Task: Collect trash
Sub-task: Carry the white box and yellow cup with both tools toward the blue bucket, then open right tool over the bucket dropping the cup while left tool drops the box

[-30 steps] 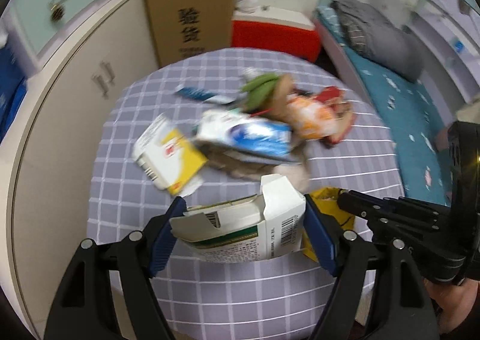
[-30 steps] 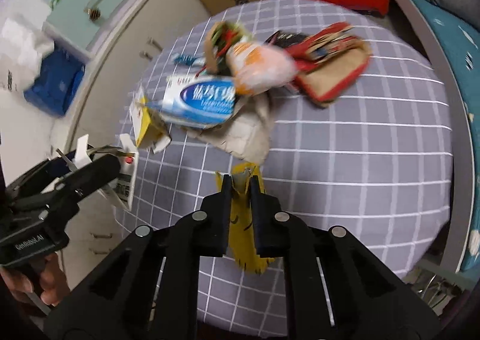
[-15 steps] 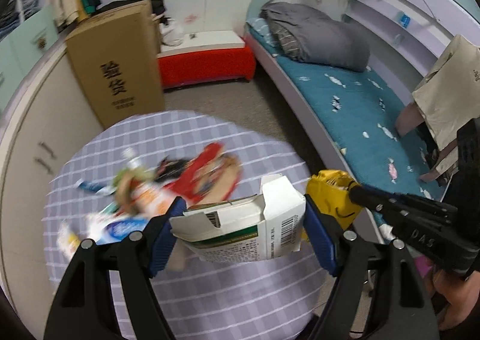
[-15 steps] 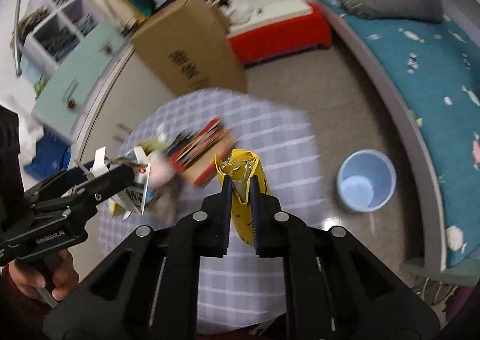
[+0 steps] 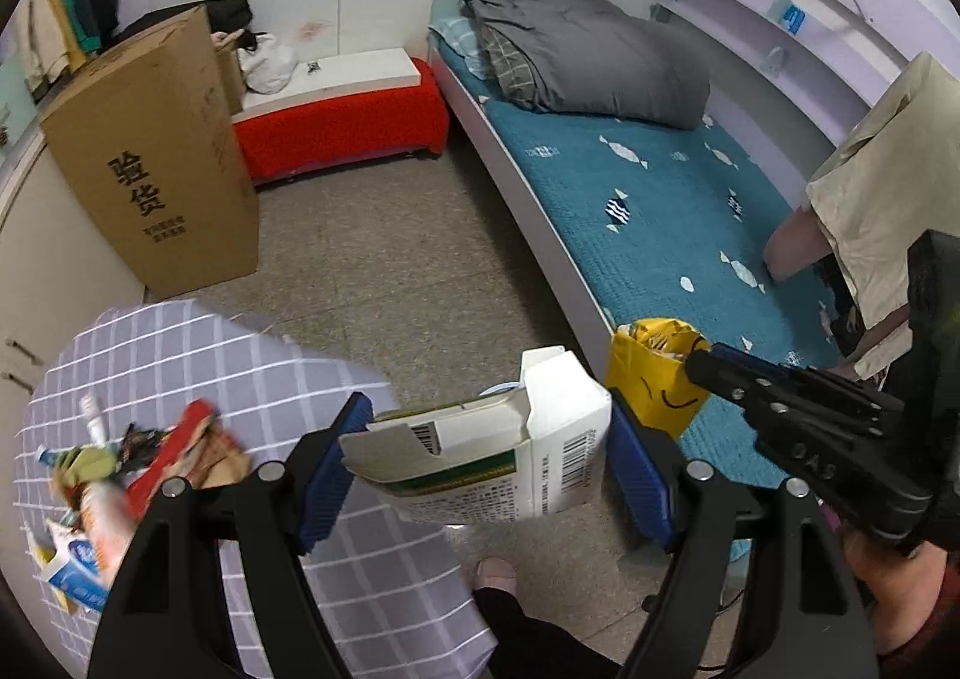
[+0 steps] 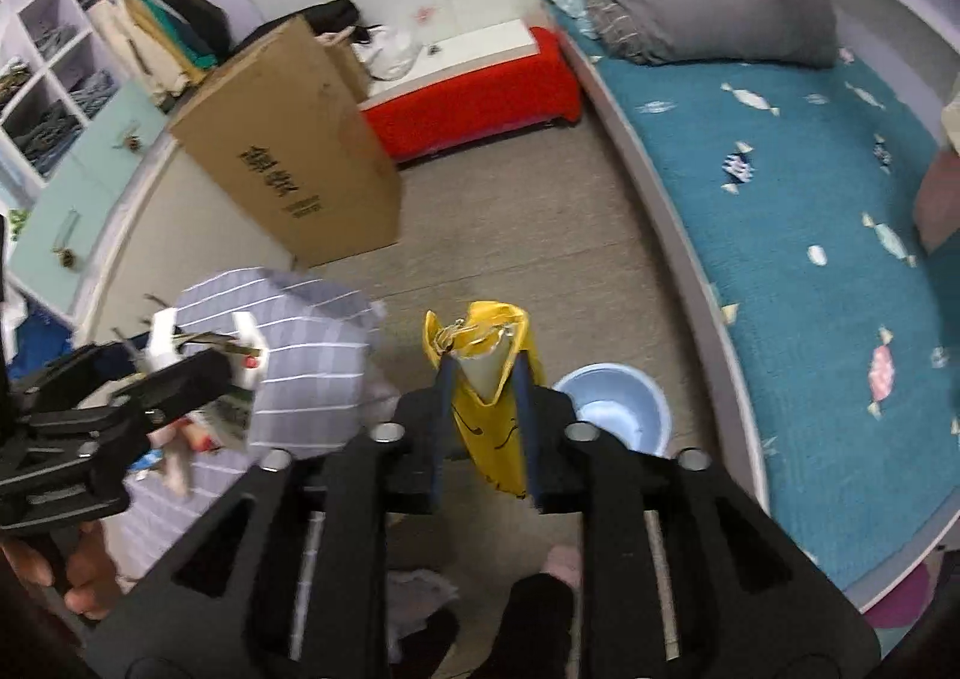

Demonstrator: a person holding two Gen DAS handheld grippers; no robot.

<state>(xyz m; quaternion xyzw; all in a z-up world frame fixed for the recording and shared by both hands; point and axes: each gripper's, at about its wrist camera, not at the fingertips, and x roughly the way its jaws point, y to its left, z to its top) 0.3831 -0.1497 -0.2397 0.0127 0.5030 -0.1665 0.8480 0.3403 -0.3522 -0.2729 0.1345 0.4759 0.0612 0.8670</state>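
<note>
My left gripper point(image 5: 489, 457) is shut on a torn white carton point(image 5: 480, 460) with a green stripe and barcodes, held in the air past the table's edge. My right gripper point(image 6: 483, 379) is shut on a yellow snack wrapper point(image 6: 489, 397), its jaws slightly parted around the wrapper. It is held above the floor, just left of a light blue bin point(image 6: 618, 403). The wrapper also shows in the left wrist view point(image 5: 651, 373). More trash point(image 5: 120, 475) lies piled on the checked purple tablecloth point(image 5: 198, 367) at lower left.
A tall cardboard box point(image 5: 156, 157) stands against the cabinets on the left. A red bench point(image 5: 342, 121) sits at the back. A bed with a teal sheet point(image 5: 672, 211) and grey duvet runs along the right. Tiled floor lies between them.
Both grippers have swung right, away from the table and over the floor toward the bed, each keeping its item. The blue bin now sits close beside the yellow wrapper.
</note>
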